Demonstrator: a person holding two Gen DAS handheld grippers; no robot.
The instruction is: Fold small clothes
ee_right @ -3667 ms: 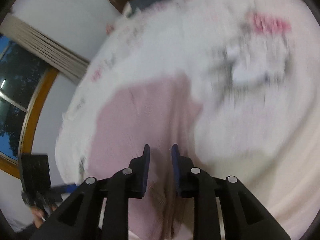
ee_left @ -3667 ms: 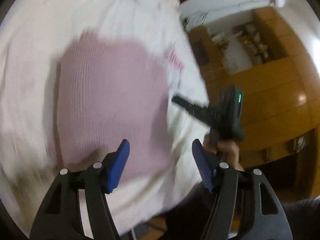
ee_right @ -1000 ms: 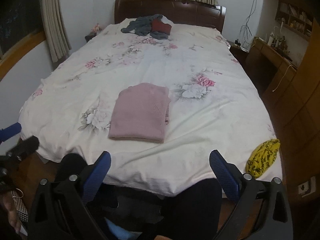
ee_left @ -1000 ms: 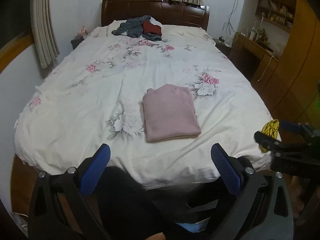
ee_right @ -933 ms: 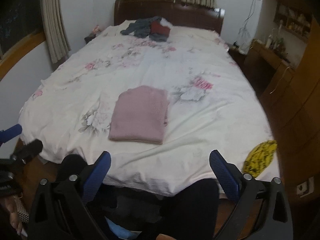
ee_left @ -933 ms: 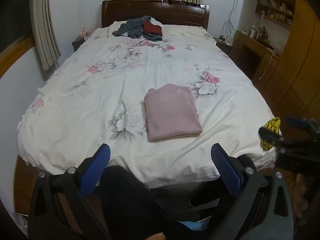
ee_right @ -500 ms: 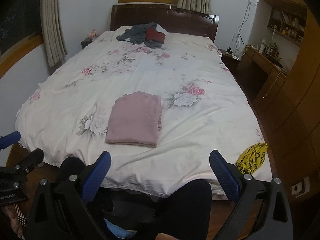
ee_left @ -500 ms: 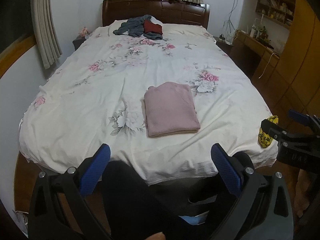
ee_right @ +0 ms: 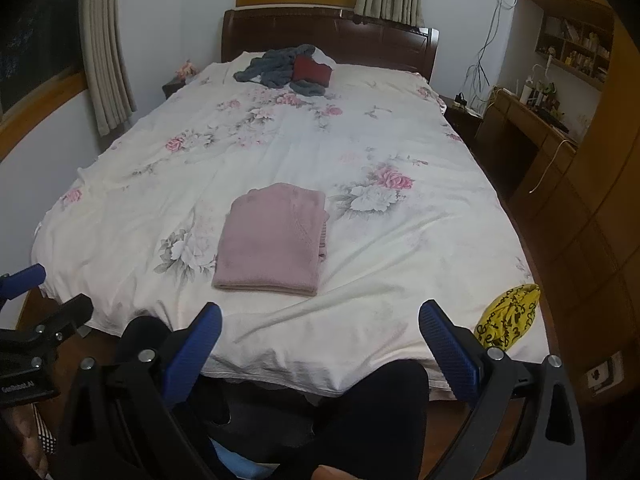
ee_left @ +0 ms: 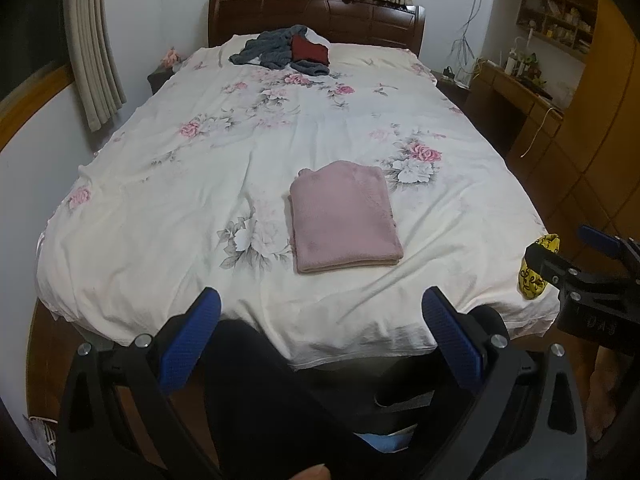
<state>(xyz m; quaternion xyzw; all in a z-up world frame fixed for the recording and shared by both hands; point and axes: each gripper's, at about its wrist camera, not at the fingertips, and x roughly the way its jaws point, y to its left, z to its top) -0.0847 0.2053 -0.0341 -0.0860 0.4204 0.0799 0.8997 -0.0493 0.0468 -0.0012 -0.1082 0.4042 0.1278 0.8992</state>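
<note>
Fingers [ee_left: 188,340] on my left gripper [ee_left: 320,336] are spread wide and hold nothing; my right gripper [ee_right: 320,340] is splayed the same, both hanging off the near edge of the bed [ee_right: 140,184]. I judge I'm pulled back because the pink garment [ee_right: 272,240] lies folded flat mid-bed, near end, apart from both. Farther out, a grey and red clothes heap [ee_right: 288,66] sits by the headboard [ee_right: 332,40], likely next. A yellow cloth [ee_right: 508,316] hangs at the near right corner. My dark-clad legs [ee_right: 376,408] crowd the near edge.
</note>
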